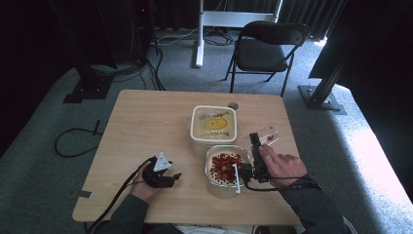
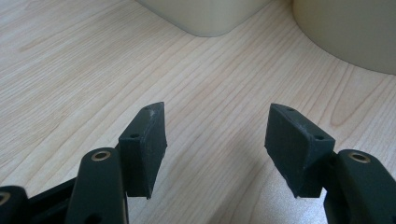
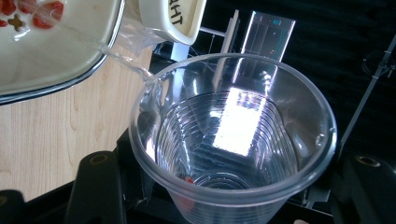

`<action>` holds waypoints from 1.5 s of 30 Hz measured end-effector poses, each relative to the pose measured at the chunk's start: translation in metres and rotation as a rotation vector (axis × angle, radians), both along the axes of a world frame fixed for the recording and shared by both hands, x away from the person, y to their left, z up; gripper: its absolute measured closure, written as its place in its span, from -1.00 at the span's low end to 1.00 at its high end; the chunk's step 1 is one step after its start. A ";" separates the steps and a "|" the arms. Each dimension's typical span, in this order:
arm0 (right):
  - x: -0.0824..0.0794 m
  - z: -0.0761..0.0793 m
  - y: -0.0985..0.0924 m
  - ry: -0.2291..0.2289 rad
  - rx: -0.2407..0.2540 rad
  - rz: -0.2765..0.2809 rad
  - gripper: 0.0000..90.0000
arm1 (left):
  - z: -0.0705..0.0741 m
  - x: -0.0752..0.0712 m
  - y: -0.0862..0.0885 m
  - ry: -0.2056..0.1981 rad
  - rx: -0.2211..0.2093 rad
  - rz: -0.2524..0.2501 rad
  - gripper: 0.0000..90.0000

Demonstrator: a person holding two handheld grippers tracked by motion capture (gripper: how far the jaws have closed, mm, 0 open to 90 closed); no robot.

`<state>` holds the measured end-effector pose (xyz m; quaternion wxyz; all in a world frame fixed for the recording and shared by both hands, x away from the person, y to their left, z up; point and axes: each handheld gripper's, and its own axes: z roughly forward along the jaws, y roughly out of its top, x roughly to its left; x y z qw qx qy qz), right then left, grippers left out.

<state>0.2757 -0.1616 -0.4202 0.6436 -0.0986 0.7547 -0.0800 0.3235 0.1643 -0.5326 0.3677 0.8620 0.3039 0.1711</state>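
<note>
My right gripper [image 1: 258,142] is shut on a clear plastic cup [image 1: 268,137], held on its side just right of a cream bowl [image 1: 208,168] full of red pieces. In the right gripper view the cup [image 3: 233,135] faces me mouth-first between the jaws of that gripper [image 3: 233,191], with a small red bit deep inside. Its rim lies close under the bowl's edge [image 3: 70,65]. My left gripper [image 1: 170,176] rests low on the table left of the bowl. Its jaws [image 2: 217,140] are open over bare wood, with nothing between them.
A cream lidded container [image 1: 214,123] with a yellow face on its lid stands right behind the bowl. A white utensil [image 1: 237,178] leans in the bowl's near side. A folding chair [image 1: 265,48] stands beyond the table's far edge.
</note>
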 end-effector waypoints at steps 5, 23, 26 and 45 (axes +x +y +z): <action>0.000 0.001 -0.001 0.000 0.004 -0.008 -0.21 | 0.000 0.000 0.000 0.001 -0.001 0.001 -0.13; -0.002 -0.005 0.004 -0.011 -0.038 0.014 -0.21 | 0.000 0.000 0.000 0.003 0.001 -0.002 -0.13; -0.002 -0.004 0.003 -0.011 -0.030 0.022 -0.21 | 0.001 0.000 0.000 -0.001 0.003 -0.002 -0.13; -0.002 -0.005 0.007 -0.016 0.019 0.033 -0.20 | 0.000 0.000 0.000 0.003 0.003 -0.004 -0.13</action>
